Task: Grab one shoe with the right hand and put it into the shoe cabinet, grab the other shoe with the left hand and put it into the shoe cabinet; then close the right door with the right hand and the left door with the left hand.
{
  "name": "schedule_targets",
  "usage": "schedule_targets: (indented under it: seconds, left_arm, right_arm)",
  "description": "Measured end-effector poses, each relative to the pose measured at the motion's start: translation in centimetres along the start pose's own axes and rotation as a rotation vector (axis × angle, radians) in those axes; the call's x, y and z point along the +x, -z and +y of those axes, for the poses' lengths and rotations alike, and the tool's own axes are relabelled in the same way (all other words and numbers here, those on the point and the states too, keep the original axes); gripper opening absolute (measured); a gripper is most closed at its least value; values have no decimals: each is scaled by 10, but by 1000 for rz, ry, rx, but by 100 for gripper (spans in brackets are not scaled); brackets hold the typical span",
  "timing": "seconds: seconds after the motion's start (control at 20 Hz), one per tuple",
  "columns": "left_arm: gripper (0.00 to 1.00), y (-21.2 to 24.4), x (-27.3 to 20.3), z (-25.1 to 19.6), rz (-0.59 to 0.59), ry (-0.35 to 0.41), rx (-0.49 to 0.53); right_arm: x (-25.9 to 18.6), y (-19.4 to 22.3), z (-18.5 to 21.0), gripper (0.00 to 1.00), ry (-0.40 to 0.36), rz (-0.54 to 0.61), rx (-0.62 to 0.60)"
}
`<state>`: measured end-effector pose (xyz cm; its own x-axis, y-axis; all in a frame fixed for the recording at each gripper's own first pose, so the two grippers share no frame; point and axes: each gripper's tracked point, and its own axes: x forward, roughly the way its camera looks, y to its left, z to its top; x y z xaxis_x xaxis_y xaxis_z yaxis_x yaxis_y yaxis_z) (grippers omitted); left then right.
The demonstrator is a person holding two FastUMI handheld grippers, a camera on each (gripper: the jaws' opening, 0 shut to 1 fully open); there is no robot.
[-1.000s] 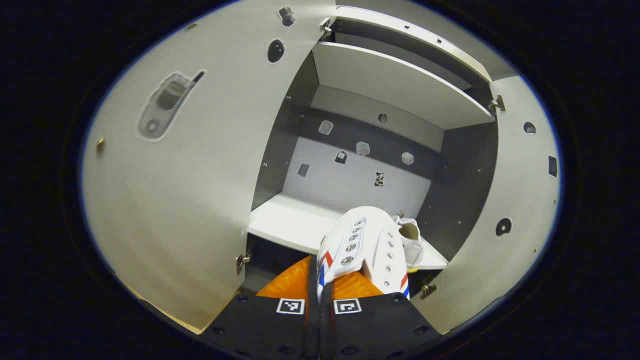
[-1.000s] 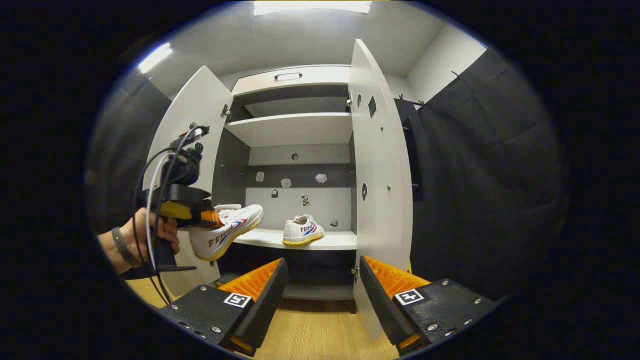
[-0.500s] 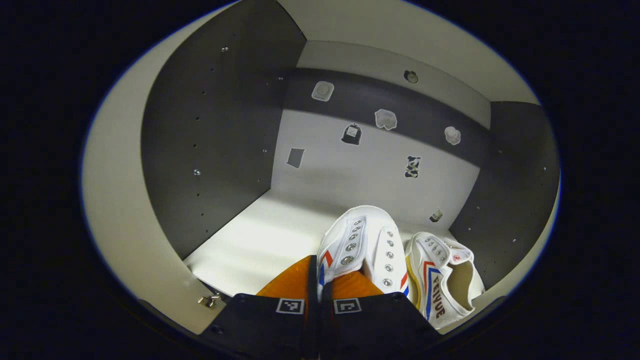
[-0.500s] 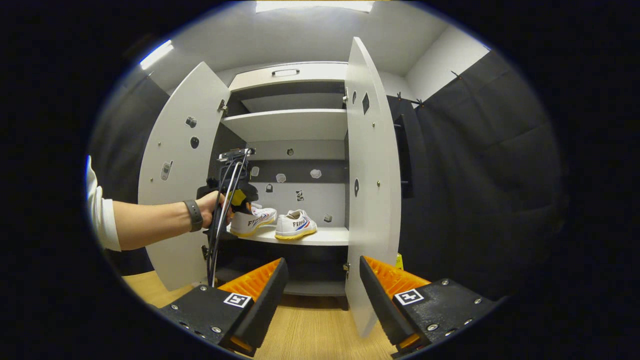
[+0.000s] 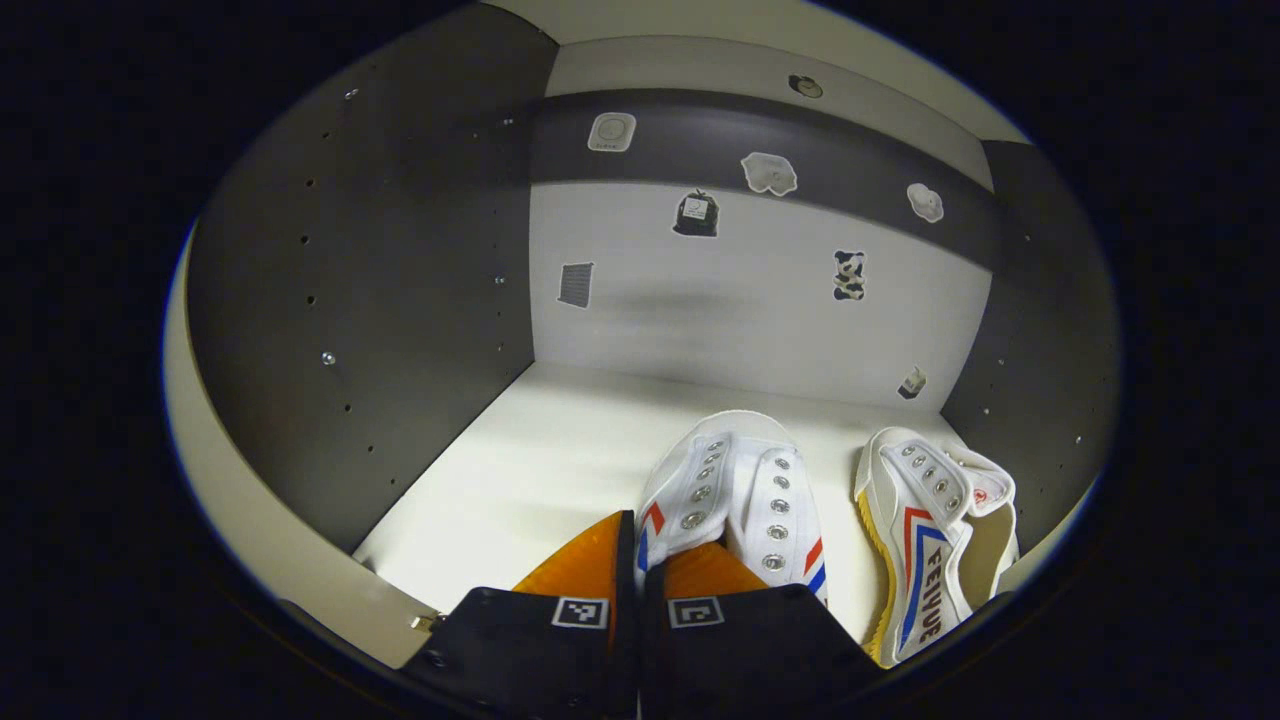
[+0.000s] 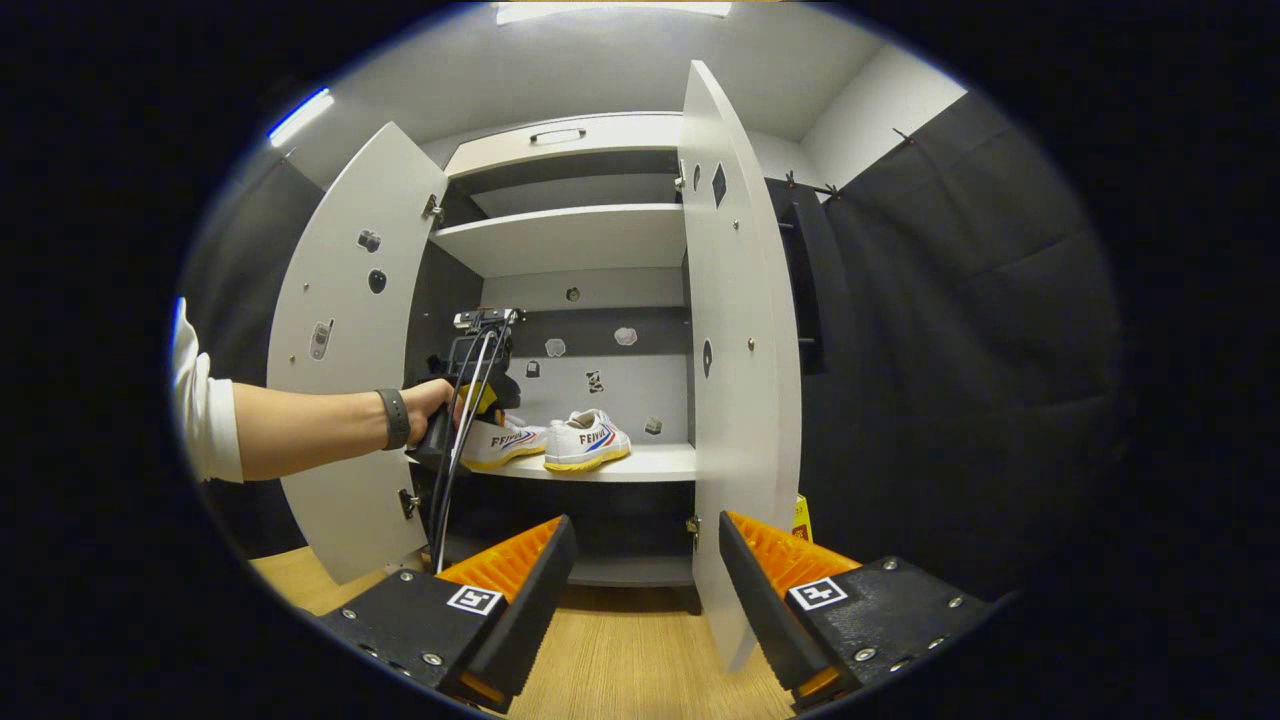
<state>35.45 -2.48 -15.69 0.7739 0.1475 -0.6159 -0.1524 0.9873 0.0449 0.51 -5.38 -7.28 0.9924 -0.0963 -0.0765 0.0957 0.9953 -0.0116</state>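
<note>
Shelf (image 5: 520, 470): L tool (image 5: 640, 570) clamps 2nd shoe (image 5: 735, 490) beside 1st shoe (image 5: 925, 540); R tool (image 6: 640, 590) wide open, empty. Next: release, then doors.

I'm seeing my left gripper (image 5: 640, 545) reaching inside the shoe cabinet (image 6: 560, 240), over the shelf (image 5: 540, 470), with one shoe (image 5: 735, 490) sitting pinched between its fingers and pointing ahead toward the back wall. The other shoe (image 5: 935, 530) is lying on the shelf just right of it. My right gripper (image 6: 645, 570) is hanging outside, the left door (image 6: 345, 330) ahead-left, the right door (image 6: 745, 330) ahead-right.
</note>
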Motion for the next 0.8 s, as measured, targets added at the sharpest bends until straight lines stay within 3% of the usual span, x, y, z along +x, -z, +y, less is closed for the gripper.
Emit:
schedule_targets:
  seconds: [0.3,0.35,0.6,0.65,0.8]
  left_arm:
    - [10,1,-4,-4,40,25,3]
    - [18,0,-6,-5,39,26,5]
    - [38,-5,-23,-5,32,49,18]
    - [48,-8,-29,-6,20,52,22]
    - [59,-14,-51,-3,0,62,45]
  right_arm:
    - [0,-2,0,89,-3,-9,7]
    - [0,-3,-1,89,-1,-10,7]
    - [0,-4,-1,89,-2,-10,13]
    - [-1,-5,-1,89,-3,-11,15]
    - [-1,-6,3,89,-14,-12,25]
